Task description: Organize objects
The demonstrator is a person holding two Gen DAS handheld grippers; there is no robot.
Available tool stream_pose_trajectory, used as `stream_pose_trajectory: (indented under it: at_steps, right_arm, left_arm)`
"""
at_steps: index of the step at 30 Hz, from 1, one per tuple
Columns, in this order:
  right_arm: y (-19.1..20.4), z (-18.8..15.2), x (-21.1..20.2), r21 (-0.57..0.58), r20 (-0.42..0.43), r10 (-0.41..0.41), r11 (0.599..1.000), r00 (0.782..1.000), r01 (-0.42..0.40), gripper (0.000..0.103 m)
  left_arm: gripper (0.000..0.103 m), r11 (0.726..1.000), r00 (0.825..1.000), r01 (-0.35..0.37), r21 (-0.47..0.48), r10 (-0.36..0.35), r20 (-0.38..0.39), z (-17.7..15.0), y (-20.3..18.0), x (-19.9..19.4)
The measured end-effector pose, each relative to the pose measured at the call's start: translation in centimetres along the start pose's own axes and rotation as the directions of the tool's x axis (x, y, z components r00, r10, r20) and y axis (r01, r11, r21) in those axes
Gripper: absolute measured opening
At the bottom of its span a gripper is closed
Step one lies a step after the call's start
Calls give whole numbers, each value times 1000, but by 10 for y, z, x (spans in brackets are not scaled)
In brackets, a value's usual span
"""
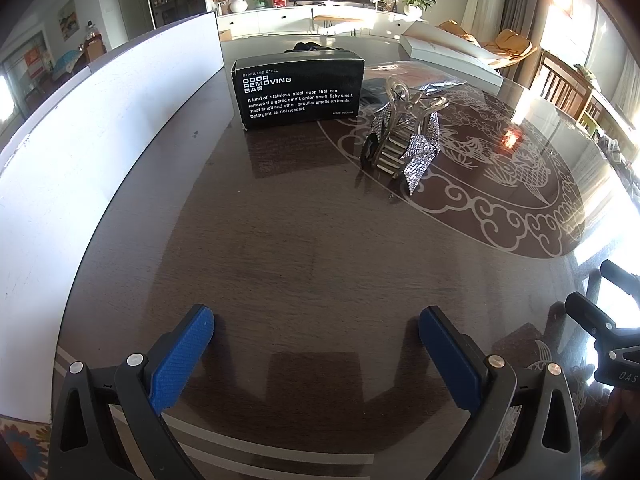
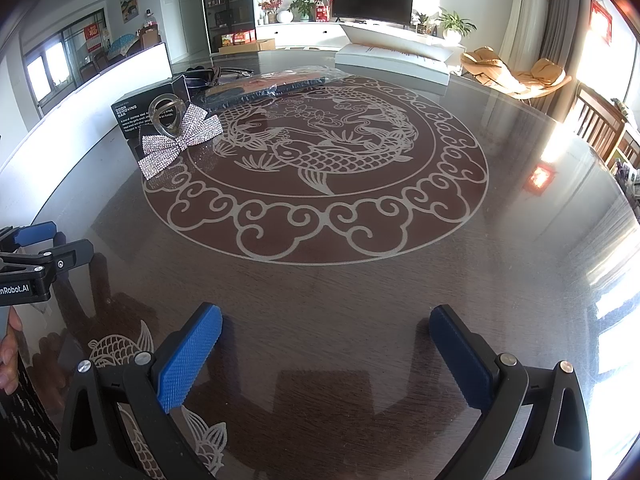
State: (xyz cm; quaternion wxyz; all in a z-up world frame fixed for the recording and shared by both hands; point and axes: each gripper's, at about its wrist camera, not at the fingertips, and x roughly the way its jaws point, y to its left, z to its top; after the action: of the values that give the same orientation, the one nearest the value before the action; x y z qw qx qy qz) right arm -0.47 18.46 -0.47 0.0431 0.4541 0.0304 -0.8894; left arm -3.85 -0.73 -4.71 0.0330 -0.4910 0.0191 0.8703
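**Clip lies ahead of my left fingers, right of centre**

While both my grippers hover low over the near edge of the table [image 1: 304, 248], left gripper [image 1: 316, 356] and right gripper [image 2: 326, 354] are spread wide and empty. Further in, the clip [image 1: 400, 140] stands ahead-right of my left fingers and far left of my right, so I judge left nearer. Just beyond it stands the box [image 1: 298, 90].

glossy dark table [image 2: 360, 300] mirrors the light ahead; knurled blue pads [image 2: 188, 364] look rubbery; rhinestone bow clip [image 2: 180, 140] glitters front-left beside a matt black cardboard box [image 1: 298, 92].
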Motion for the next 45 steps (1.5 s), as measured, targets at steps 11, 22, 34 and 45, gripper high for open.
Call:
stream_pose_trajectory:
  at_steps: [11, 22, 34, 45]
  right_arm:
    - [0, 0, 0, 0, 0, 0, 1000, 1000, 0, 103]
    - [0, 0, 0, 1, 0, 0, 1000, 1000, 0, 103]
    - [39, 58, 24, 55, -69, 178, 983, 982, -174, 103]
    - [151, 146, 91, -34, -60, 94, 995, 994, -96, 89]
  left_arm:
    - [103, 999, 1000, -27, -44, 27, 1, 2, 9, 1]
    - [103, 985, 996, -85, -147, 85, -5, 1, 30, 1]
    - [103, 981, 995, -100, -169, 101, 0, 1, 34, 2]
    - [103, 981, 995, -97, -165, 99, 1, 2, 35, 2]
